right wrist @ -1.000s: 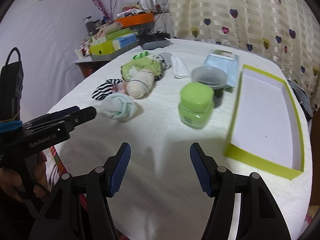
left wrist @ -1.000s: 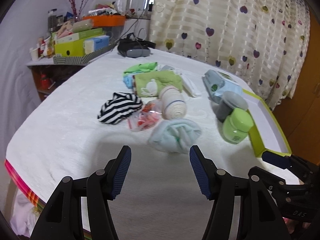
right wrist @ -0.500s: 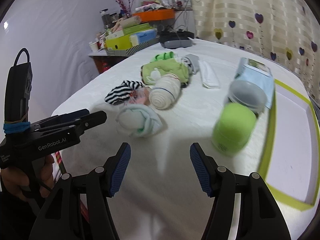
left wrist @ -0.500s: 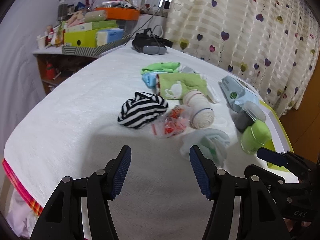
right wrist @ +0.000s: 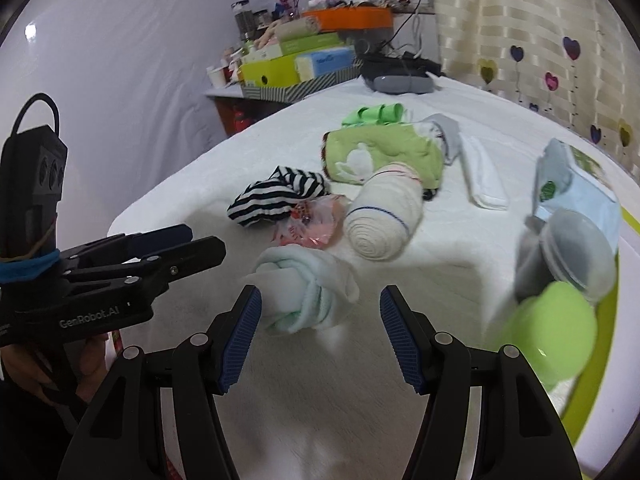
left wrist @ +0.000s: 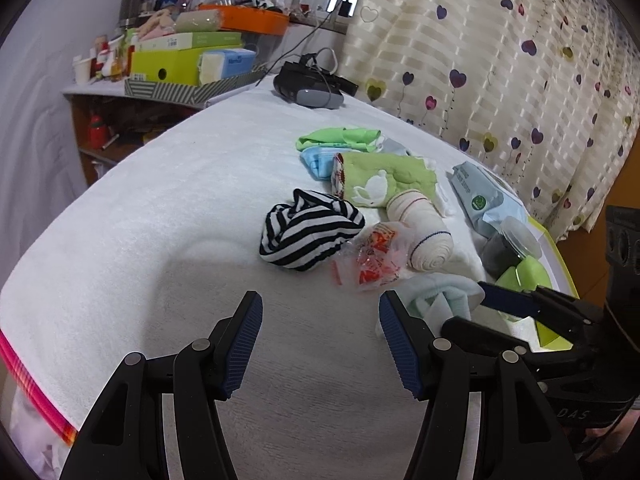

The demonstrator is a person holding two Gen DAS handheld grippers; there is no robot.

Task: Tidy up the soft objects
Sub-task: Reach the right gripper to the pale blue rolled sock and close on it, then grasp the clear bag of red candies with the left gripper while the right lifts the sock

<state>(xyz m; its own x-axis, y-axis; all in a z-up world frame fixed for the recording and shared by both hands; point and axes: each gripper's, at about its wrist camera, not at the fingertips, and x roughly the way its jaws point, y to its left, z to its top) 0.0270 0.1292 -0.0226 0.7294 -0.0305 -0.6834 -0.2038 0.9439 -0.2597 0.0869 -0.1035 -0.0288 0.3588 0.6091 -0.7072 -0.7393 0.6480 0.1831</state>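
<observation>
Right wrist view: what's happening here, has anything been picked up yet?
Nothing is held. A person works two handheld grippers over a white-covered table strewn with soft items. The right gripper is open, and the pale mint rolled cloth lies just ahead of its fingers, so that looks like the likely first pick. The left gripper is open too, over bare cloth short of the striped garment. The green-rimmed tray sits to the right.

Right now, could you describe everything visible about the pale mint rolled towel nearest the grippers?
The pale mint rolled towel looks like soft fleecy cloth, loosely rolled into a bundle with folds showing at its end. It lies on the white table cover, just ahead of the open right gripper, nearer its left finger, not gripped. A crinkled red-and-clear plastic packet lies just behind it.
</observation>
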